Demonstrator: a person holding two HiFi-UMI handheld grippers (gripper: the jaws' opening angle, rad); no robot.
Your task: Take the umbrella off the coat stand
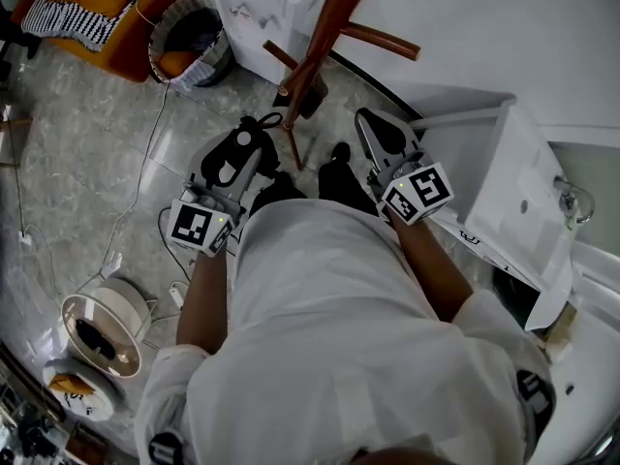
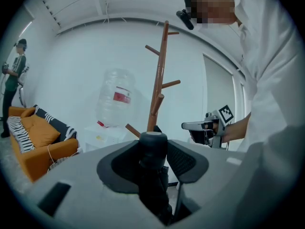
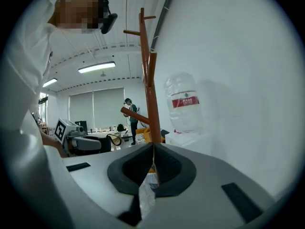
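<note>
Cut and covered
The coat stand (image 1: 325,32) passes the top edge; the umbrella (image 2: 152,149) has its lower length hidden between the jaws.

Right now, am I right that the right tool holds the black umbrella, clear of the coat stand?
Not quite: the left tool holds the black umbrella, as the left gripper view shows; the right tool is shut on nothing. It is clear of the coat stand.

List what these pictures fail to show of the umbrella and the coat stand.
- Umbrella: the left gripper view shows only its black end in the left hand-held gripper; those jaws hide the rest.
- Coat stand: the head view's upper edge cuts off its top; in the left gripper view, that hand-held gripper's body hides its foot.
</note>
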